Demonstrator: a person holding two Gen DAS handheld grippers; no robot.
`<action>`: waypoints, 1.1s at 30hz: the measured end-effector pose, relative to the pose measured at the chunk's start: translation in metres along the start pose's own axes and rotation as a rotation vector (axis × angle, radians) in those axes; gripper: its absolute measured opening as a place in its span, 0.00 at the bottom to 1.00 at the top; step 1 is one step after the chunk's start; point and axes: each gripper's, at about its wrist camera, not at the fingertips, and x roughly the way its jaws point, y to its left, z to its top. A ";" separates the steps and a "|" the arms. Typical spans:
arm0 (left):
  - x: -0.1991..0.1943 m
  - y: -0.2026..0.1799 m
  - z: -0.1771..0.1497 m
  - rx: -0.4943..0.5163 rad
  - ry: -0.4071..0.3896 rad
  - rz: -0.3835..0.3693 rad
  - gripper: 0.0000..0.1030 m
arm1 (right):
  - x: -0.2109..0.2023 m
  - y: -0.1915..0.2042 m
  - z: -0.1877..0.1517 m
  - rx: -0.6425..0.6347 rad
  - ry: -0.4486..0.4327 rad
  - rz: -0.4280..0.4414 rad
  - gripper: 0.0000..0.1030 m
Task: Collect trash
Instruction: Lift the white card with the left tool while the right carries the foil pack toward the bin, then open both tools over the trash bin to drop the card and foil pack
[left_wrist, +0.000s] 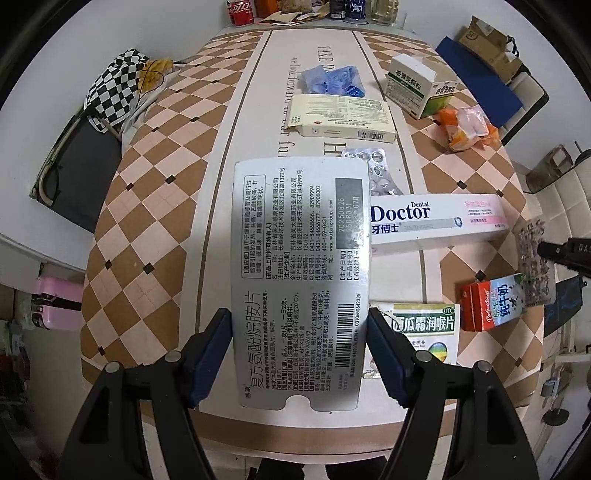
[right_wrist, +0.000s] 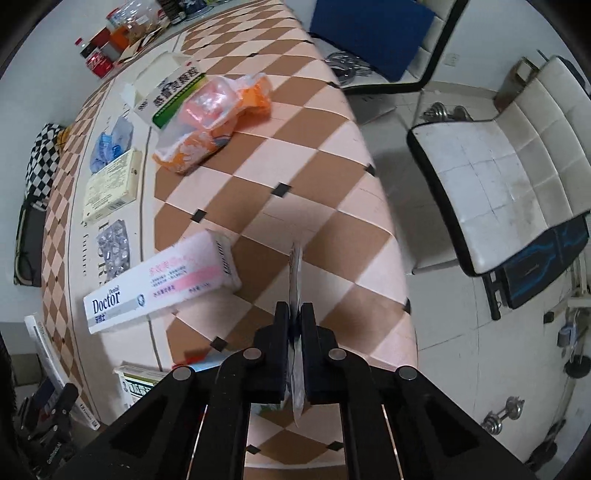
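your left claw (left_wrist: 299, 354) is clamped across the short sides of a flattened silver medicine carton (left_wrist: 301, 280), its long axis running straight ahead from the pads, held above the desk (left_wrist: 155, 192). your right claw (right_wrist: 294, 314) is pinched tight on a thin crinkled foil sheet (right_wrist: 296, 273), edge-on and upright, over the desk's right edge. the stiff doctor toothpaste box (right_wrist: 162, 282) lies just left of the right claw, nearer that hand; the soft orange plastic wrapper (right_wrist: 214, 122) sits farther ahead.
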 end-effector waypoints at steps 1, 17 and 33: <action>-0.002 0.001 -0.001 -0.001 -0.002 -0.003 0.68 | -0.001 -0.001 -0.002 0.009 -0.003 0.005 0.06; -0.080 0.031 -0.104 0.076 -0.053 -0.098 0.68 | -0.113 0.051 -0.192 -0.004 -0.145 0.188 0.06; 0.137 0.069 -0.267 0.005 0.342 -0.237 0.69 | 0.123 0.069 -0.397 0.069 0.184 0.200 0.06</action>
